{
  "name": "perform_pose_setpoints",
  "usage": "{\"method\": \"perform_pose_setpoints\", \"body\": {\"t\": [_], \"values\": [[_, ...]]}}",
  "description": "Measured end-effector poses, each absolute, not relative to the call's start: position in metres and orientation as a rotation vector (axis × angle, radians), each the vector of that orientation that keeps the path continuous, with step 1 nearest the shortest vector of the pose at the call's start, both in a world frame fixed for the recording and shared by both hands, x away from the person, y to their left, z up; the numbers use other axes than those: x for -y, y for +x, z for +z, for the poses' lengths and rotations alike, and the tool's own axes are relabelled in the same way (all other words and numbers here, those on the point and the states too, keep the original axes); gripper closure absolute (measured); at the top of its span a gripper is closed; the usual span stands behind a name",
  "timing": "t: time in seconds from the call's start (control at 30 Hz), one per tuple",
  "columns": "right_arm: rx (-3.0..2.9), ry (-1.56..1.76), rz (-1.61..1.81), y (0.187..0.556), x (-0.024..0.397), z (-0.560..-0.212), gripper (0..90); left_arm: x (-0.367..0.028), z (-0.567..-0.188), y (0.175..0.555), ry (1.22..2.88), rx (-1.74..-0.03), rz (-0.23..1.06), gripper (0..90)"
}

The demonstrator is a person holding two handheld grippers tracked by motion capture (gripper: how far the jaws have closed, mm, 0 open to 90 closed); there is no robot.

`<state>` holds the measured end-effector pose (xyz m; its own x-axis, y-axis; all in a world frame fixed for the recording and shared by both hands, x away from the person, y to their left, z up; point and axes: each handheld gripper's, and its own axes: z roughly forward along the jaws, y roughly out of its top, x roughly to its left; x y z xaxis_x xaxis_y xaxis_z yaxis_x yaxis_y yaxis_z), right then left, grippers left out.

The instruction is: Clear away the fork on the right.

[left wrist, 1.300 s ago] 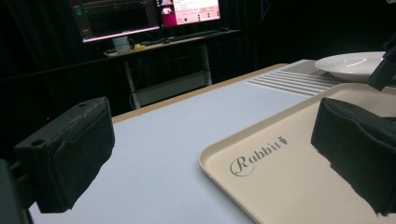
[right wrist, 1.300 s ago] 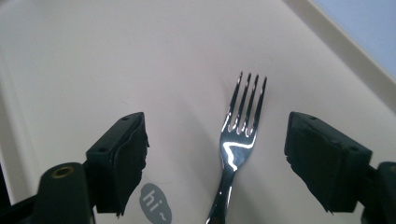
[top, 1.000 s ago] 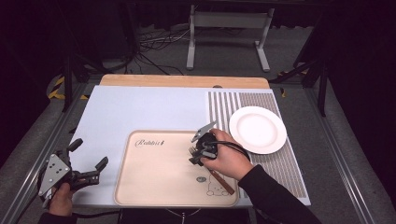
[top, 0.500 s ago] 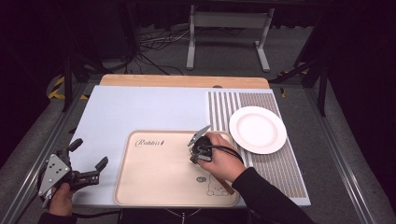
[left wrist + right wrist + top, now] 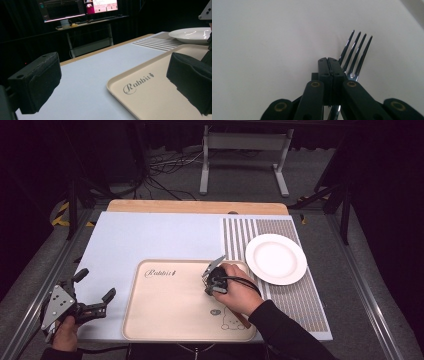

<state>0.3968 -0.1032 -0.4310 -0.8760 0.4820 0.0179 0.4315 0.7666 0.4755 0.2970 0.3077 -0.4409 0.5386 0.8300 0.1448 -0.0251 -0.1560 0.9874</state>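
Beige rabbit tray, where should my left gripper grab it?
Likely the raised lip on the left edge of the beige rectangular tray, approached from the left: the open left gripper sits beside that edge, and the lip suits a pinch.

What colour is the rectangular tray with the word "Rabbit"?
The rectangular tray is beige, clearest in the high view.

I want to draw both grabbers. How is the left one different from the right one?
The left gripper has its fingers spread wide and holds nothing; the right gripper is shut on a fork. The left gripper sits at the table's left edge; the right gripper is over the tray. Both are black and hand-held.
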Motion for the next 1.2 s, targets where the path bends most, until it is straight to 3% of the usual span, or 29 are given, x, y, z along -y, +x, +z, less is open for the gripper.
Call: {"method": "perform_pose_setpoints", "body": {"t": [1.2], "values": [[-2.727,0.913,0.658,0.418,0.141,-0.428,90.0,-0.307,-0.441,0.297,1.553,-0.713,0.870,0.3]]}}
